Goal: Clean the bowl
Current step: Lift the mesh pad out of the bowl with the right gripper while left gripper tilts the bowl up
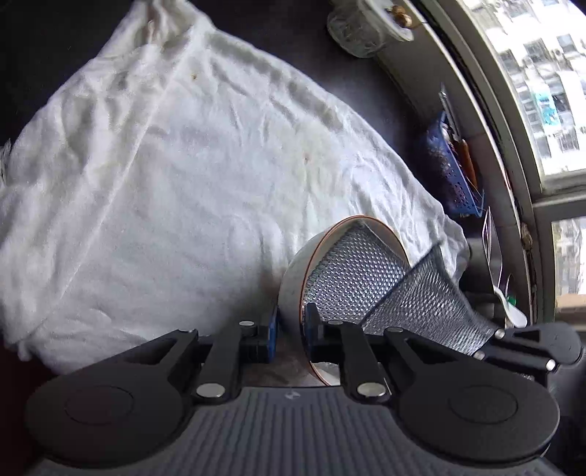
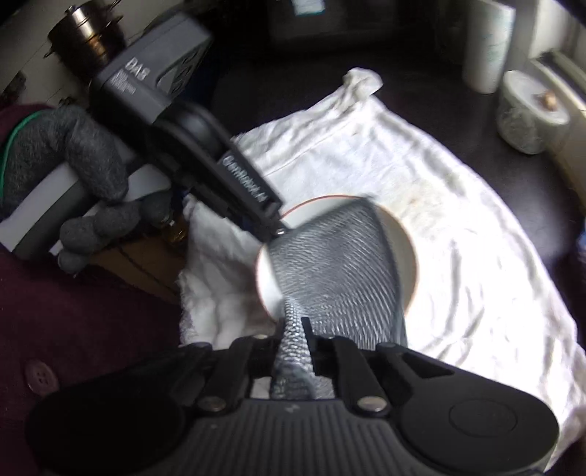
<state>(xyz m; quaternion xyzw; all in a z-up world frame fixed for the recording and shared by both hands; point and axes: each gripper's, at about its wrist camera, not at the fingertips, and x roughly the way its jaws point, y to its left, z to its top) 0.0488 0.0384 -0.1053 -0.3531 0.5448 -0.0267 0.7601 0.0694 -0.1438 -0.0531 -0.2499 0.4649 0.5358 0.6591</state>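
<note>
Daylight from the window (image 1: 542, 91) falls across a dark bench (image 2: 457, 84) that is mostly covered by a rumpled white towel (image 1: 175, 190), and on that towel we find the bowl (image 1: 293, 282). It is white with a thin reddish-brown line at its rim, and it is tipped up on its side with the opening facing the window side in our left wrist view.

We hold its rim with the left gripper (image 1: 292, 329): the jaws are narrowed onto the wall, one blue pad outside and one inside. A grey mesh-textured cleaning cloth (image 1: 366, 278) is pressed into the bowl's interior and trails out over the rim to the right gripper (image 2: 296, 351), whose jaws are closed tight on a bunched fold of it. In our right wrist view the cloth is motion-blurred and covers most of the bowl's opening.

Our left hand (image 2: 91, 183), in a grey knit glove, is wrapped round the left gripper's handle.

Farther out, a blue perforated basket (image 1: 450, 172) stands by the window frame, a glass jar (image 1: 362, 29) sits at the bench's far edge, and a white roll (image 2: 487, 47) stands upright near it.
</note>
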